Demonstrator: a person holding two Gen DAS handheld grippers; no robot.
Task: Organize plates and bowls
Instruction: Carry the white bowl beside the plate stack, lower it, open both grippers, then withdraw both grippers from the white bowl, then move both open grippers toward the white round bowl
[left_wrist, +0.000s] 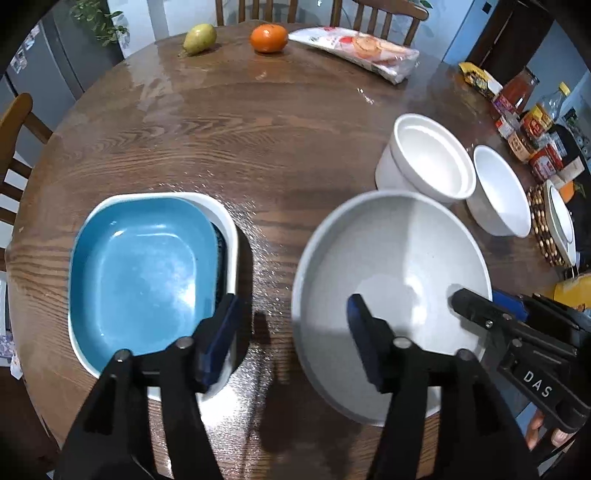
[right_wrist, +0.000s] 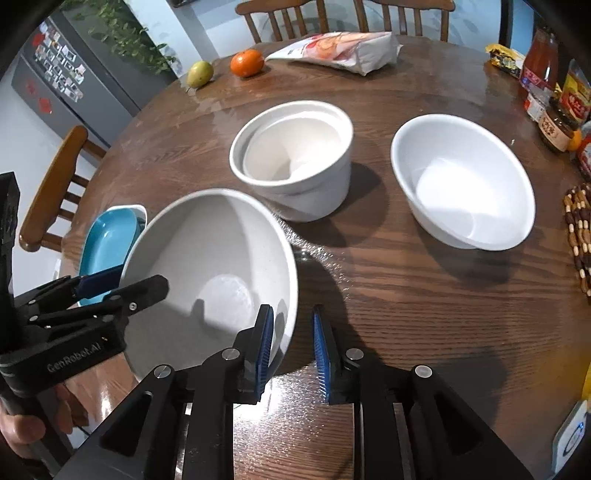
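The left gripper (left_wrist: 291, 332) stands with its jaws well apart, one finger over the blue dish (left_wrist: 142, 273), the other over the near rim of the large white bowl (left_wrist: 388, 266); neither pad presses on anything. The right gripper (right_wrist: 291, 347) straddles that bowl's (right_wrist: 218, 266) right-hand wall with its pads a little apart, the left pad (right_wrist: 264, 343) just inside the rim, the other outside over bare wood; whether either touches the wall is hard to tell. The bowl sits tilted near the table's front edge. The blue dish lies nested in a white dish (left_wrist: 225, 221), just left of the bowl, with a strip of table (left_wrist: 258, 155) between them. Beyond, two stacked white bowls (right_wrist: 295, 155) nearly touch the large bowl's far rim, and a single white bowl (right_wrist: 465, 188) stands well apart to the right. Farther on the wood is open up to a pear (left_wrist: 199, 37), an orange (left_wrist: 269, 37) and a packet (left_wrist: 358, 50) at the far edge.
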